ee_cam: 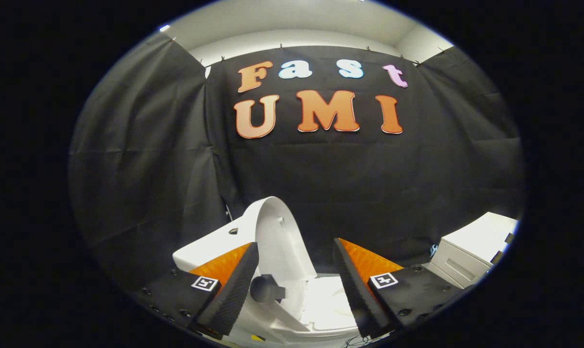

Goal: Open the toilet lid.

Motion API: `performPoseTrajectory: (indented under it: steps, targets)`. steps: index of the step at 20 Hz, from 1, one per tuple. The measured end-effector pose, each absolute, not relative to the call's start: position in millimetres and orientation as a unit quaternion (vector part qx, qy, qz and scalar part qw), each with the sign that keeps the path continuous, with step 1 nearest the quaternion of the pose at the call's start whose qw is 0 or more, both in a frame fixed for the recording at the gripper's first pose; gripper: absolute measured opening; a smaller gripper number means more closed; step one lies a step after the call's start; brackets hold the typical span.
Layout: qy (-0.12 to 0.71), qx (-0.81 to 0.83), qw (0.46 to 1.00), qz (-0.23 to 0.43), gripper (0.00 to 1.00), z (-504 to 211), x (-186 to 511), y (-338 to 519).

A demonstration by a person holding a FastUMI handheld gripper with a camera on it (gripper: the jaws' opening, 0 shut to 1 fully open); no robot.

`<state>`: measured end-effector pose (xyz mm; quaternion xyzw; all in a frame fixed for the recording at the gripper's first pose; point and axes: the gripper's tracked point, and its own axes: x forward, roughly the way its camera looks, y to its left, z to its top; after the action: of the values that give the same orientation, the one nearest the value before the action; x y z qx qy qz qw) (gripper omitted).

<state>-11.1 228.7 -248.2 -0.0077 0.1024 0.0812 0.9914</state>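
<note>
The lid stands raised, nearly upright, just ahead of and between the fingers of the hand-held gripper, which is spread wide and grips nothing, while the toilet sits low against the far black cloth with a white cabinet off to its right. It looks like a stiff, smooth, fairly light plastic shell on a rear hinge, likely slippery. The best hold is probably its thin free rim at the top.

Toilets: we count one toilet, its toilet lid raised.
Cabinets: we count one white cabinet.
Grippers: we count one gripper, fingers apart, touching nothing.
</note>
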Motion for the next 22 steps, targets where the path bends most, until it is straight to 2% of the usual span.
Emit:
performPoseTrajectory:
  steps: [8, 18, 22]
  targets:
    - [0.06, -0.031, 0.997, 0.032, 0.98, -176.4, 2.0, 137.4]
    - [0.039, -0.005, 0.999, 0.031, 0.98, -121.2, 8.3, 84.5]
    - [0.027, 0.003, 1.0, 0.004, 0.98, -101.0, 8.5, 41.8]
